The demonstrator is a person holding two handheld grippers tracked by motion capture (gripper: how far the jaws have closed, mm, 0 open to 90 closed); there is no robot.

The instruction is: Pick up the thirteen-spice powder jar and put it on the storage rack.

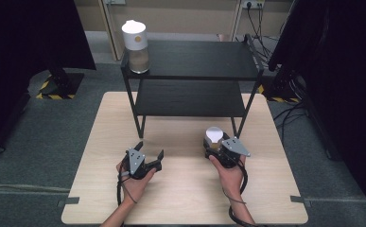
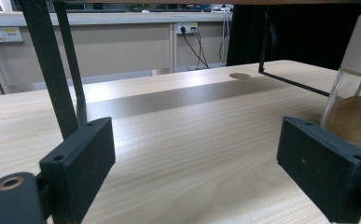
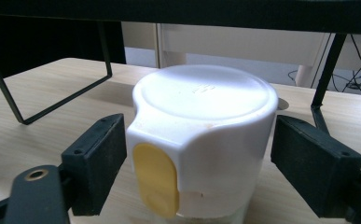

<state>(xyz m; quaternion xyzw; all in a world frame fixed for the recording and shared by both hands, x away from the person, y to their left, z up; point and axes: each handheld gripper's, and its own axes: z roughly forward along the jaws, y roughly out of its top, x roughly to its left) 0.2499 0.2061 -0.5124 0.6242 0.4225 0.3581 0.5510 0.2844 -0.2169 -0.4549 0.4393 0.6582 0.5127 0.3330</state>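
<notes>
A glass jar (image 1: 213, 134) with a white lid and a yellow tab (image 3: 156, 179) stands on the wooden table just in front of the black shelf's right leg. My right gripper (image 1: 214, 143) reaches around it, and in the right gripper view (image 3: 197, 154) both black pads lie against the sides of the lid (image 3: 206, 107). My left gripper (image 1: 150, 149) rests low over the table to the left, open with nothing between its jaws (image 2: 194, 154). At the right edge of the left gripper view the same jar (image 2: 355, 116) shows brown powder inside.
A black two-tier shelf (image 1: 195, 59) stands on the far half of the table (image 1: 185, 198). A second white-lidded jar (image 1: 135, 45) with brown contents sits on the left end of its top tier. Shelf legs (image 2: 52, 70) rise close ahead of the left gripper.
</notes>
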